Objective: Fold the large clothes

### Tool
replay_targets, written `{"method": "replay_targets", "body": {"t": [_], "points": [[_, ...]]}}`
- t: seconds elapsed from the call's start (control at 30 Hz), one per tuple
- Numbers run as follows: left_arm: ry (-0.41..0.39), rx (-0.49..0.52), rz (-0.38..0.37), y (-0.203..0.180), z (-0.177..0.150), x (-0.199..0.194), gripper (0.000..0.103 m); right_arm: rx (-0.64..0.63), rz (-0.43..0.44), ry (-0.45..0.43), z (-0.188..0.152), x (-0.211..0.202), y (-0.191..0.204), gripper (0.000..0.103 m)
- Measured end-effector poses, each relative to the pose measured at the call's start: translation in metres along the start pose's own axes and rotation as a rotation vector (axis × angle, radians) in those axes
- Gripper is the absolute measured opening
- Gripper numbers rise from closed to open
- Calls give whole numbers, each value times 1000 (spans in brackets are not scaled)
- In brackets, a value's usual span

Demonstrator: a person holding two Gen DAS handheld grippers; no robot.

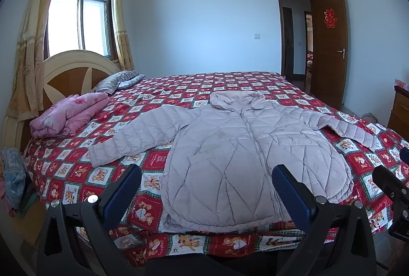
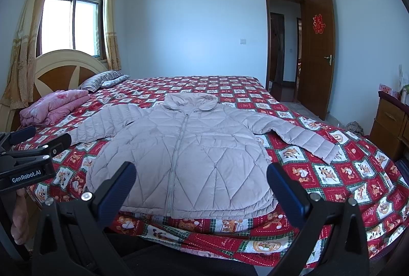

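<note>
Our left claw (image 1: 205, 189) is wide open and holds nothing, and our right claw (image 2: 202, 186) is the same. Both hang over the near edge of the bed (image 2: 319, 174). The puffy pink coat (image 2: 184, 148) lies flat on the red bear blanket, zipped, sleeves spread out.

I see a quilted, matt, puffy cloth jacket (image 1: 237, 148) lying on a printed cotton-looking bedspread (image 1: 230, 82). My left gripper (image 1: 207, 189) and right gripper (image 2: 202, 186) look like matt black plastic with textured blue pads (image 2: 120, 189) and shiny metal screws. The door (image 1: 329, 43) and headboard (image 1: 74, 71) look like smooth wood.
</note>
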State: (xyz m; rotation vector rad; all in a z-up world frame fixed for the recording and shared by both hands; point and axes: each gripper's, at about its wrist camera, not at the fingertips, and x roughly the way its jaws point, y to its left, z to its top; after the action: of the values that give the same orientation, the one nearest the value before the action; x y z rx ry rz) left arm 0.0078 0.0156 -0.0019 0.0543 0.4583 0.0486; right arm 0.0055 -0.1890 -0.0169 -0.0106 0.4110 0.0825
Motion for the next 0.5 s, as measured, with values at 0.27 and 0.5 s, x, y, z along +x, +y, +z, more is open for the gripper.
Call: {"method": "replay_targets", "body": {"t": [0.27,0.5], "points": [[12,-2,2,2,0,6,102,0,3,8,-8,4,4,103],[12,26,39,2,-2,38,102,43,27,66,-15,36,-13,103]]}}
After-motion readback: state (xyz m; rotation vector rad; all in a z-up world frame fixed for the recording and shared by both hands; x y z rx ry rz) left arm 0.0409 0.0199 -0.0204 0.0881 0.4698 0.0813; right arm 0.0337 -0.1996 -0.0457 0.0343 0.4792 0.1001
